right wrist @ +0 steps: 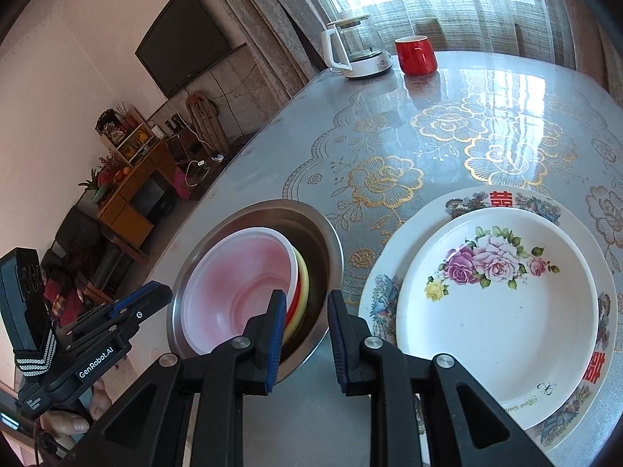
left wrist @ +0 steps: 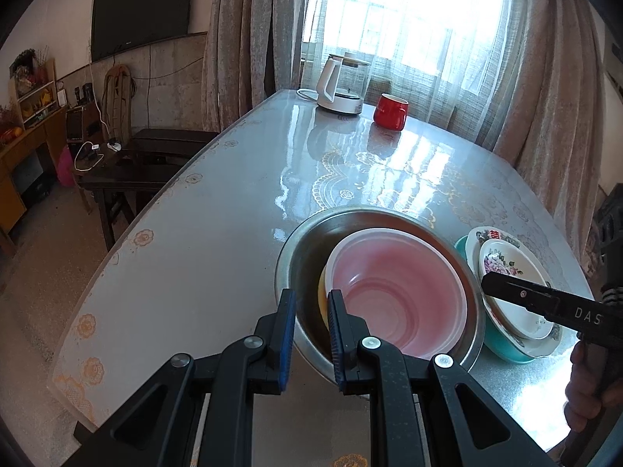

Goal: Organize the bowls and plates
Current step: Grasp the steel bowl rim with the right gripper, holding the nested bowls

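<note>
Pink bowl [left wrist: 397,295] nested in steel basin [left wrist: 307,249]; left gripper [left wrist: 311,330] open astride near rim, right gripper [right wrist: 303,334] open, empty. Tilted stack could slip if nudged.

Legible markings noted as follows. The black body of the left gripper [right wrist: 97,325], seen from the right wrist view, carries a white label reading "GenRobot.AI"; a second small label lower on its handle is too small to read. The black body of the right gripper [left wrist: 553,303], seen from the left wrist view, shows white letters "DAS", cut off at the frame edge. The large white floral-rimmed plate [right wrist: 502,199] bears red double-happiness characters "囍" at its far rim and again at its near right rim. The smaller white rose-patterned plate [right wrist: 498,319] stacked on it carries script reading "Rose Gar", partly hidden.
</note>
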`<state>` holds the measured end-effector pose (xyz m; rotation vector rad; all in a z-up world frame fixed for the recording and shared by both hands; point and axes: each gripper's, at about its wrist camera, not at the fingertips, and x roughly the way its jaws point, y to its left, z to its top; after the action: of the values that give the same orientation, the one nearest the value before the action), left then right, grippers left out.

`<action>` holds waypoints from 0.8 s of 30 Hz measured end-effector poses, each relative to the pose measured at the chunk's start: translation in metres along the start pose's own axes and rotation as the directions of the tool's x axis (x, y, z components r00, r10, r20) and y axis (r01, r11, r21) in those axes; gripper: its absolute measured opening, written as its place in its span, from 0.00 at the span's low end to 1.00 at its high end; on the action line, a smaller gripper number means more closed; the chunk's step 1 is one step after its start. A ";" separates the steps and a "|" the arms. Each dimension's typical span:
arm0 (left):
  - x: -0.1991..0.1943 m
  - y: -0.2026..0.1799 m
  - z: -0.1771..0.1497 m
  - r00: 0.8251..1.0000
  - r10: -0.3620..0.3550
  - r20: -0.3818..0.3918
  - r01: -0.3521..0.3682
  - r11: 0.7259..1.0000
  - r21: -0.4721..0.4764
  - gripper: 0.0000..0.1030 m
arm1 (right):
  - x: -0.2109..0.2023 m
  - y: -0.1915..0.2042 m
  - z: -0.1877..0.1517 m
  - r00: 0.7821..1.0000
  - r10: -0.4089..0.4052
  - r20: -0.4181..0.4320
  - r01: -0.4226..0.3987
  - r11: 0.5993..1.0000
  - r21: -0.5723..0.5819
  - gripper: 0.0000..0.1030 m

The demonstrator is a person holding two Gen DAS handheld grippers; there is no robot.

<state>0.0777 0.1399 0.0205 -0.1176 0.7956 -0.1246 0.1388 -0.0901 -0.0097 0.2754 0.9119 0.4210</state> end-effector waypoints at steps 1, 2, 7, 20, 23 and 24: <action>0.000 0.004 -0.001 1.000 -0.007 0.001 0.007 1.000 -0.015 0.17 | 0.000 -0.003 0.000 1.000 0.000 -0.001 0.000 1.000 0.012 0.21; 0.000 0.008 -0.002 1.000 -0.012 0.002 0.012 0.999 -0.031 0.17 | -0.002 -0.006 -0.001 1.000 0.003 0.000 -0.003 1.000 0.021 0.21; 0.004 0.032 -0.009 1.000 -0.012 -0.025 0.009 0.994 -0.107 0.18 | -0.009 -0.015 -0.004 1.000 -0.011 0.014 0.010 0.999 0.043 0.24; 0.016 0.063 -0.018 0.998 -0.031 -0.060 0.016 0.971 -0.237 0.18 | -0.016 -0.021 -0.011 1.000 0.013 0.009 -0.013 0.999 0.042 0.24; 0.015 0.062 -0.015 0.999 -0.029 -0.042 0.019 0.975 -0.221 0.18 | -0.018 -0.022 -0.014 0.999 0.044 0.000 -0.044 0.999 0.013 0.24; 0.015 0.062 -0.015 0.999 -0.028 -0.034 0.019 0.976 -0.217 0.19 | -0.018 -0.021 -0.014 0.998 0.056 -0.003 -0.056 0.998 0.000 0.24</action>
<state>0.0815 0.1975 -0.0094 -0.3317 0.8436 -0.0622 0.1224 -0.1162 -0.0140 0.3013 0.9083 0.4732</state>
